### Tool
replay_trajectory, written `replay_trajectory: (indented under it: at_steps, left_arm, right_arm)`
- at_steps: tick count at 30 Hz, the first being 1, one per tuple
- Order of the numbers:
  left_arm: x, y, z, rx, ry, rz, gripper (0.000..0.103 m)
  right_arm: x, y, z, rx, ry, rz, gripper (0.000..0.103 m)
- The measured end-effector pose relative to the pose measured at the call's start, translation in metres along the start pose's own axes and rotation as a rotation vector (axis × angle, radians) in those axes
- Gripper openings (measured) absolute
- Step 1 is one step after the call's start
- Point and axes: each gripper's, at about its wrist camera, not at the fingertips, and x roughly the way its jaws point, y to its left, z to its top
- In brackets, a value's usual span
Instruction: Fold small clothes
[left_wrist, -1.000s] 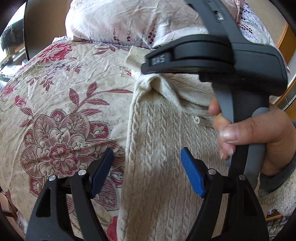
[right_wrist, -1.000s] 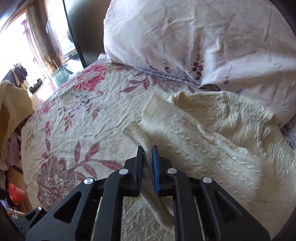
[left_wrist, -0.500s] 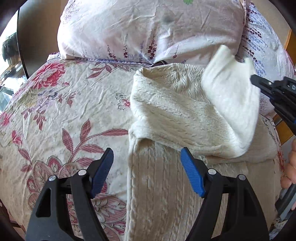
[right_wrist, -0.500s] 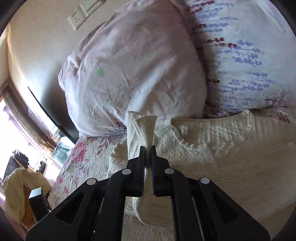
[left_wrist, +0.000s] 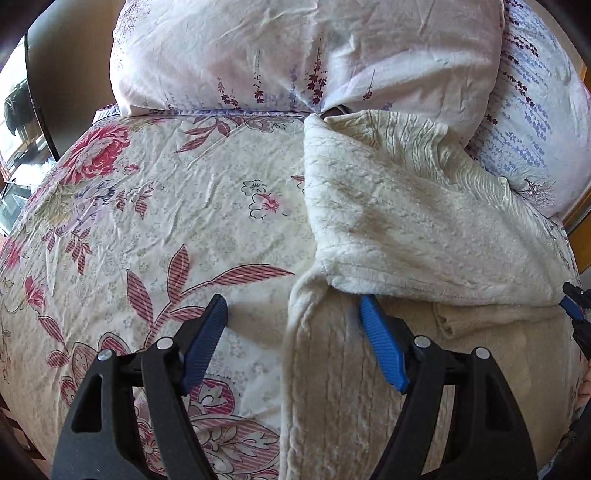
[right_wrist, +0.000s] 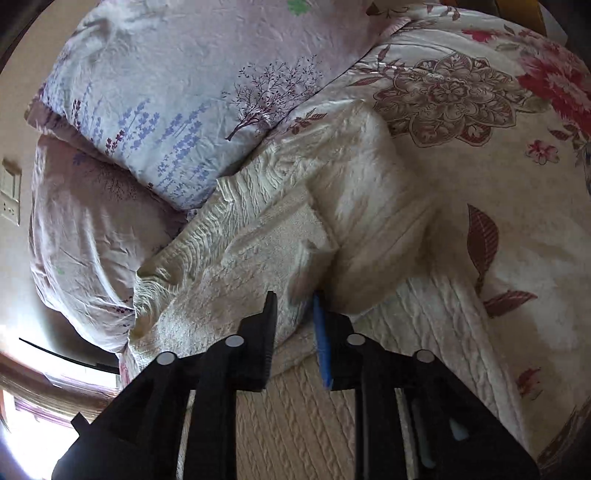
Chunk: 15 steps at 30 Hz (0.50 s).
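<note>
A cream cable-knit sweater lies on a floral bedspread. Its sleeve is folded across the body. My left gripper is open, low over the sweater's left edge, one finger on each side of that edge, holding nothing. My right gripper has its jaws a little apart at the sleeve end, which lies loose on the sweater. Its tip shows at the right edge of the left wrist view.
Two pillows, one pale pink and one with lavender print, lie against the sweater's top. They also show in the right wrist view. A dark headboard and a wall socket stand behind.
My right gripper carried the sleeve from the left side across the sweater's body, laid it down and opened slightly. My left gripper stayed open over the sweater's left edge.
</note>
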Motion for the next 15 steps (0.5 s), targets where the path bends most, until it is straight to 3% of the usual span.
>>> replay_trajectory:
  at_steps: [1, 6, 7, 8, 12, 15]
  left_arm:
    - [0.001, 0.000, 0.001, 0.000, -0.001, 0.003, 0.074]
    - [0.004, 0.002, 0.005, -0.010, -0.001, 0.016, 0.074]
    - [0.004, 0.002, 0.006, -0.009, -0.001, 0.019, 0.074]
    - [0.005, 0.002, 0.007, -0.008, -0.002, 0.022, 0.073]
    - [0.007, 0.004, 0.011, -0.011, 0.000, 0.038, 0.071]
    - [0.009, 0.005, 0.013, -0.004, 0.001, 0.065, 0.068]
  right_arm:
    - [-0.002, 0.000, 0.002, 0.003, -0.015, -0.001, 0.041]
    - [-0.001, -0.005, 0.011, 0.031, -0.038, -0.025, 0.041]
    - [0.002, -0.006, 0.014, 0.038, -0.033, -0.027, 0.031]
    - [0.006, -0.006, 0.016, 0.031, -0.024, -0.040, 0.008]
    - [-0.008, 0.002, 0.015, -0.016, -0.077, -0.018, 0.008]
    - [-0.014, 0.002, 0.011, -0.029, -0.088, -0.048, 0.008]
